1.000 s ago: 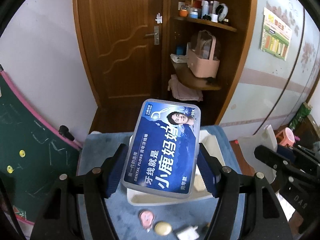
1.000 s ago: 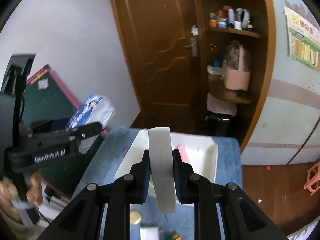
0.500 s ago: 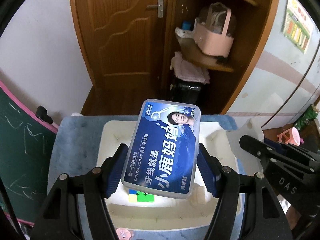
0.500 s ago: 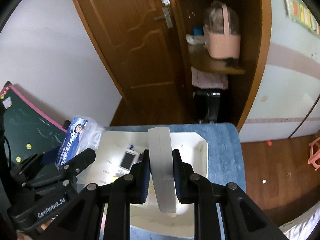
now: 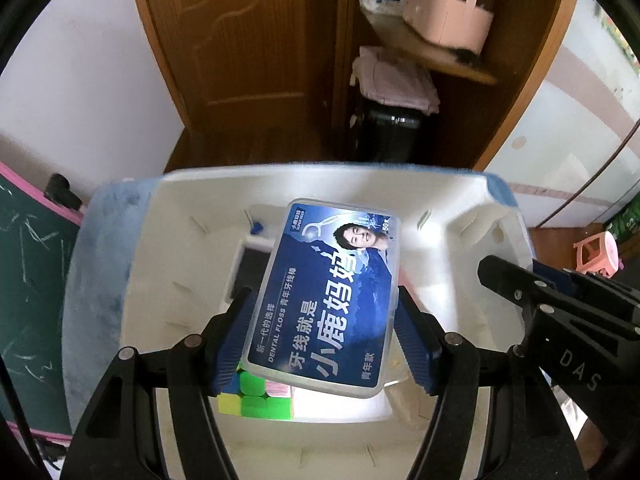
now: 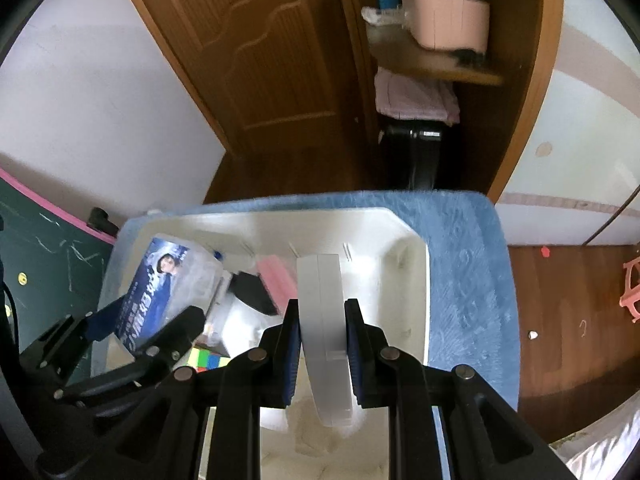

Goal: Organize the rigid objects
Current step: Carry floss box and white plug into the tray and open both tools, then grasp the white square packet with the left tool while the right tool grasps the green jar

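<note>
My left gripper (image 5: 324,340) is shut on a clear dental floss box with a blue label (image 5: 332,292) and holds it over the white bin (image 5: 168,264). The box also shows in the right wrist view (image 6: 160,288). My right gripper (image 6: 322,344) is shut on a flat white case (image 6: 324,320), held on edge over the right part of the same bin (image 6: 416,280). Inside the bin lie a puzzle cube (image 5: 256,396), a black-screened device (image 5: 248,268) and a pink item (image 6: 276,276).
The bin sits on a blue fluffy cloth (image 6: 464,264) on a small table. A green chalkboard (image 5: 28,264) stands at the left. A wooden door (image 5: 240,40) and shelves with a pink basket (image 5: 448,20) are behind. A pink stool (image 5: 596,252) stands at the right.
Both grippers have moved forward and down over the bin with their objects still held. The bin now fills the lower part of both views.
</note>
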Demonstrator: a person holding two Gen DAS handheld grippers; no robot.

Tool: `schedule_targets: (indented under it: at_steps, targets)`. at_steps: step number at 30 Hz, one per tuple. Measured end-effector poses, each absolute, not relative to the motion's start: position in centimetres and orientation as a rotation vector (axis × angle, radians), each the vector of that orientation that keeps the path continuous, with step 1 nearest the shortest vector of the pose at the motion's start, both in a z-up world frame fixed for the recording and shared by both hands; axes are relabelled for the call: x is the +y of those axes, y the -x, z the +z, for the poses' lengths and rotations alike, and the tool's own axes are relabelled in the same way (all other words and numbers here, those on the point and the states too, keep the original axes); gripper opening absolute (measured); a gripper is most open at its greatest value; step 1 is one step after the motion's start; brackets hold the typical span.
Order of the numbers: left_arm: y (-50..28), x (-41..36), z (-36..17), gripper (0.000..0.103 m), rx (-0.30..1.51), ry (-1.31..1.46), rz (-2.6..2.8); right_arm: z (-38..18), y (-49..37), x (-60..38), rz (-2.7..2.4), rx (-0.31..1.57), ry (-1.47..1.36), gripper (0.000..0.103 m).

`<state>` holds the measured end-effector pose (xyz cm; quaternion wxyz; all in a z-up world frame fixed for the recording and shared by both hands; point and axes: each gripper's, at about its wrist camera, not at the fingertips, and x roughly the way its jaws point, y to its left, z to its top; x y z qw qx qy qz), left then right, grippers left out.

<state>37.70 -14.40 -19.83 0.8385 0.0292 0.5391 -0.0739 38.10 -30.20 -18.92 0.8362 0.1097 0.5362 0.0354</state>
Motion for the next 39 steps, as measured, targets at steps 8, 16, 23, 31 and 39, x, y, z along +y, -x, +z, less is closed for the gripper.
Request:
schedule_targets:
  at_steps: [8, 16, 23, 31, 39]
  targets:
    - [-37.4, -14.0, -21.5, 0.072, 1.206, -0.053, -0.119, -22.3, -38.7, -30.5, 0.074, 1.215, -0.238, 0.024]
    - [-35.9, -13.2, -19.9, 0.088, 1.179, -0.068, -0.115, -21.8, -38.0, -30.4, 0.099, 1.196, -0.244, 0.034]
    - [-34.1, -12.1, -17.3, 0.088, 1.136, -0.082, -0.128, -19.7, -36.4, -30.2, 0.109, 1.162, -0.245, 0.034]
    - [-30.6, -10.2, -11.9, 0.100, 1.022, -0.101, -0.170, -15.9, -33.5, -29.3, 0.111, 1.105, -0.256, 0.035]
    - [-25.4, -7.9, -7.4, 0.100, 0.917, -0.140, -0.233, -11.2, -28.5, -27.9, 0.083, 1.030, -0.249, 0.047]
